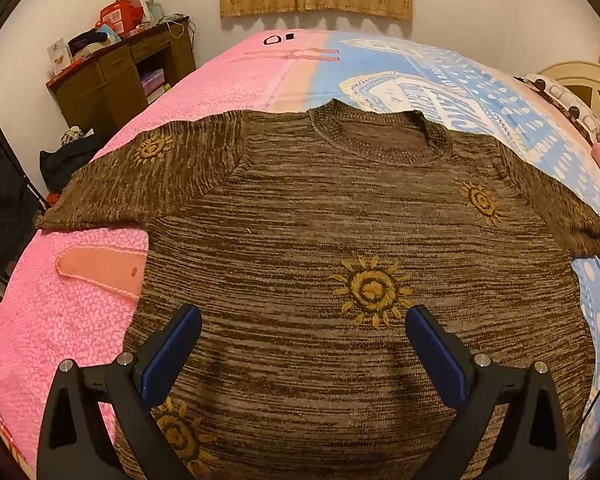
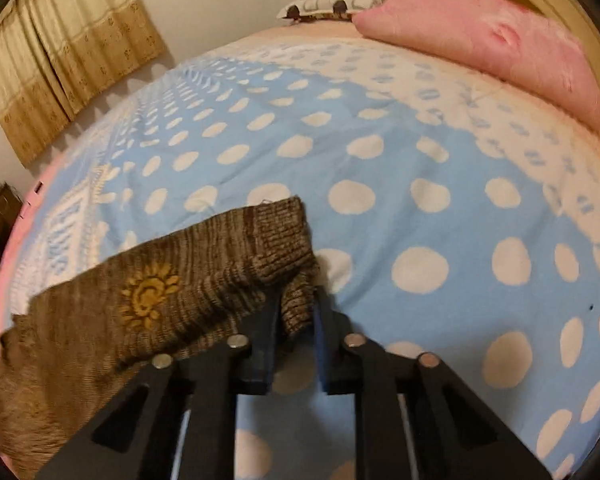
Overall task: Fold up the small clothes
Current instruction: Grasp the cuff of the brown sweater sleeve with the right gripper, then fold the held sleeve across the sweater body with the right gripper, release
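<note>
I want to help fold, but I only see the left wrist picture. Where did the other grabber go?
Observer: The right gripper is at the end of the sweater's right sleeve. It is pinching the ribbed cuff.
Child: Is the sleeve flat on the bed?
Observer: I cannot tell for sure. The cuff bunches up between the blue pads, over the blue blanket with white dots.
Child: Is there a sun on that sleeve?
Observer: Yes, a yellow sun sits just before the cuff.
Child: What is behind it?
Observer: A pink pillow lies by the headboard.
</note>
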The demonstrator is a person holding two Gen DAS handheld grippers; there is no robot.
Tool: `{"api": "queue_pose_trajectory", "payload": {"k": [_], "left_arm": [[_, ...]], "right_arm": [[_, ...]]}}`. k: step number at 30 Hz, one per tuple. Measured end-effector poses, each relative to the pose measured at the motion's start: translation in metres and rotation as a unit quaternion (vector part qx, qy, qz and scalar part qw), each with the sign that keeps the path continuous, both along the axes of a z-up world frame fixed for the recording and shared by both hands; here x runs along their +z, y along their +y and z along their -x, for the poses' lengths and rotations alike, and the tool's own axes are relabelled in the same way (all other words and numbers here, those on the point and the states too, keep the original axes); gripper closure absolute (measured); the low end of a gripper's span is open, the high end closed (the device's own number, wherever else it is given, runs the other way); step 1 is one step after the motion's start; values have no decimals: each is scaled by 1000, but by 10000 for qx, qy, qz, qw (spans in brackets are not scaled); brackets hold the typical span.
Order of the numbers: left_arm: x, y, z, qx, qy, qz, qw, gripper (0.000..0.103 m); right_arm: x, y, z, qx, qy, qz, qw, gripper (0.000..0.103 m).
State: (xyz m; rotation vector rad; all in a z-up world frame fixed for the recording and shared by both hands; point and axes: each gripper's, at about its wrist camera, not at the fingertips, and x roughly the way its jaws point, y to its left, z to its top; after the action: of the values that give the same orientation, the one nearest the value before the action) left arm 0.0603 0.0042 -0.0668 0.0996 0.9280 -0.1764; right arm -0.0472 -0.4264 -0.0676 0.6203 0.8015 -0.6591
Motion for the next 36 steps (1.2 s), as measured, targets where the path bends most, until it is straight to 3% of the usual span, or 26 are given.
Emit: {"api": "queue_pose_trajectory", "payload": {"k": [2,7,10,14,19,23,24,26,27,28,32,36], "left_arm": [[2,4,0,48,-4,76,10000,1],[7,14,1,146,-1,235,9996,1],[12,21,3,207,-106,280,9993,1],[15,32,1,308,-151,343,9988,1],[13,49,-3,446,-168,405,9980,1],[13,60,-4,466,-296,292,9980,1],[13,62,-3,459,-330,275,9980,1],[14,66,-3,437,-434,246,9978,1],[14,67,-4,437,-466,229,9977,1],[14,67,-4,442,-486,214,9976,1],[9,66,-9,415,-416,282,9979,1],[5,58,-10,329,-292,379,9983,1]], "right_arm": [[10,4,9,-56,-131,-110,9998,89],[60,41,0,292,-499,240,9980,90],[99,93,-28,1014,-659,535,9912,90],[120,175,-72,2081,-898,592,9722,90],[93,277,-106,3060,-1001,368,9460,90],[35,321,-136,3404,-826,75,9366,88],[23,326,-139,3455,-785,35,9351,85],[4,334,-141,3580,-594,-52,9318,69],[0,334,-141,3604,-547,-143,9311,52],[1,331,-137,3599,-629,-241,9305,43],[26,303,-99,3199,-1332,-87,9380,43],[39,260,-81,2542,-1235,329,9587,50]]}}
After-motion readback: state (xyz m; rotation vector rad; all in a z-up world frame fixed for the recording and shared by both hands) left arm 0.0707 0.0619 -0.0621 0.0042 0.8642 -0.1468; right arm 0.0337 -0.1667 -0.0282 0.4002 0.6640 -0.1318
